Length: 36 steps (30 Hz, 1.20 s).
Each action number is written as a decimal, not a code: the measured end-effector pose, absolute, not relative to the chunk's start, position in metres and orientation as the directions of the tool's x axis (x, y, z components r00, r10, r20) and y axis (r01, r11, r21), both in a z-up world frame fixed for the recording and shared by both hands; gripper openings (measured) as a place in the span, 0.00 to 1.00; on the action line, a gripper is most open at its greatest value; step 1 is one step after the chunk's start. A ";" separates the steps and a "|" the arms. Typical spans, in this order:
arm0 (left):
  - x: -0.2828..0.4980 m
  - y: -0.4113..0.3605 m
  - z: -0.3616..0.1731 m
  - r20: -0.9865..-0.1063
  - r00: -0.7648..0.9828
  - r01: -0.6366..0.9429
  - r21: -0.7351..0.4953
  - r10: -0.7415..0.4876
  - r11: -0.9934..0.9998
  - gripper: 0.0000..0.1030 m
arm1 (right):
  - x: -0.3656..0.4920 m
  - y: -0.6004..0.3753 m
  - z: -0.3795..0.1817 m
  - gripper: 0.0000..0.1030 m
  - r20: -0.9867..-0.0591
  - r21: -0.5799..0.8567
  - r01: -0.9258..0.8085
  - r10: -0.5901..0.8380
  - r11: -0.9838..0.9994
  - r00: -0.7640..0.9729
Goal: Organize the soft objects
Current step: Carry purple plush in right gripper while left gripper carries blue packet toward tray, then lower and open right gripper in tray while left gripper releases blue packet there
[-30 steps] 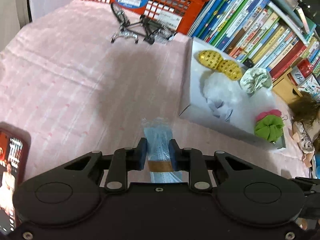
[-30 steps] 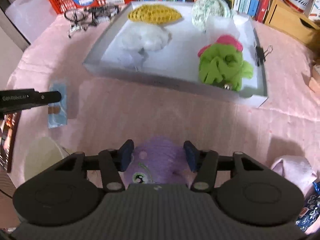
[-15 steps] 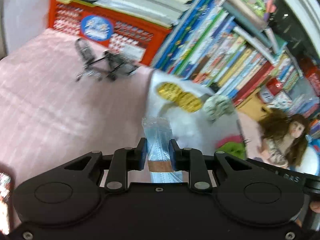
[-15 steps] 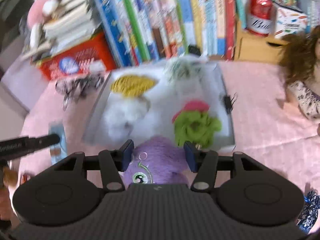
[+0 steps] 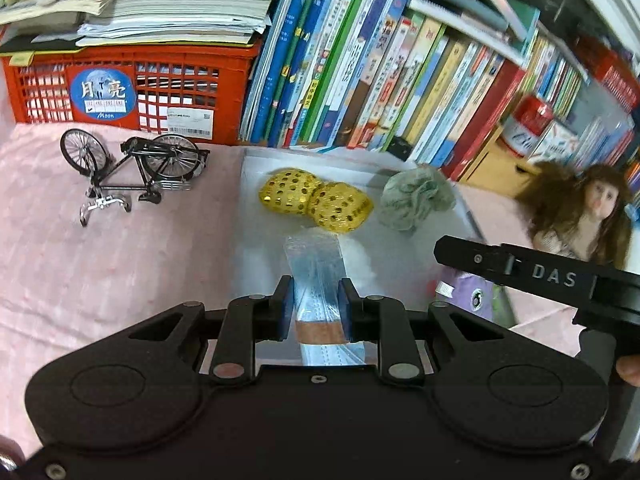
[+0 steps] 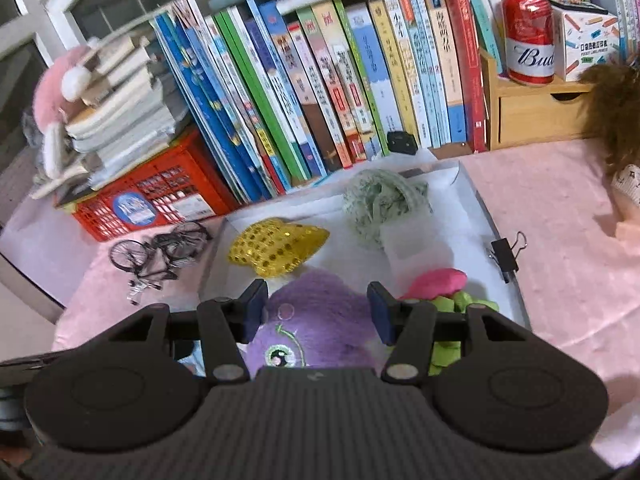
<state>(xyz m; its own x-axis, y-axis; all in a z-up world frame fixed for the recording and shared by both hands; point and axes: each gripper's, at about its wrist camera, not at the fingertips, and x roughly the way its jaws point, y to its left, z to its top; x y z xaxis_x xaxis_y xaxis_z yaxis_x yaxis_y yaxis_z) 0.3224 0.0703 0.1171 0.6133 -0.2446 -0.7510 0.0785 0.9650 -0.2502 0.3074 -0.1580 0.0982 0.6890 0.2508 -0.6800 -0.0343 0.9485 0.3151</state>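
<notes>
Bench: draped in a pink cloth point(image 5: 120, 264), books point(image 6: 320, 92) standing along its back edge.
White tray point(image 6: 468, 200): lies on the cloth in front of the books; it holds the soft things.
Red crate point(image 5: 160, 92): left of the books, stacked with papers.
Doll point(image 5: 588, 208): brown-haired, on the cloth right of the tray.
Left gripper point(image 5: 316, 304): clamped on a packaged face mask point(image 5: 316, 268), held above the tray's near left part, the pack pointing toward the yellow piece.
Right gripper point(image 6: 316, 308): fingers pressed on both sides of a purple plush toy point(image 6: 312, 320), held over the tray's near edge.
Yellow sequined cushion point(image 5: 316, 200): in the tray's far left part.
Pale green scrunchie point(image 6: 380, 200): in the tray's far right part, well apart from the cushion.
Green and pink plush point(image 6: 444, 292): in the tray's near right part, just beside the purple toy.
Toy bicycle point(image 5: 132, 168): on the cloth left of the tray.
Binder clip point(image 6: 506, 254): on the tray's right rim.
</notes>
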 end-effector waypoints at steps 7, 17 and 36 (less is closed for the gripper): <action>0.334 0.060 0.108 -0.750 0.644 0.113 -0.100 -0.150 0.989 0.21 | 0.322 -0.154 0.080 0.57 -0.687 0.301 0.009 0.210 0.954 0.696; 0.345 0.047 0.090 -0.768 0.628 0.146 -0.045 -0.128 0.988 0.22 | 0.336 -0.152 0.057 0.57 -0.715 0.294 0.041 0.191 0.955 0.672; 0.346 0.049 0.074 -0.770 0.628 0.136 -0.039 -0.116 0.990 0.30 | 0.340 -0.139 0.040 0.64 -0.755 0.280 0.026 0.203 0.960 0.624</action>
<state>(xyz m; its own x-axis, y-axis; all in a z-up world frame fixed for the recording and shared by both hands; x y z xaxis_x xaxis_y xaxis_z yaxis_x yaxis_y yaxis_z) 0.3460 0.0488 0.0735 0.6279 -0.1160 -0.7696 0.1357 0.9900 -0.0385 0.3402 -0.1393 0.0402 0.6241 0.2028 -0.7546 0.0264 0.9597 0.2798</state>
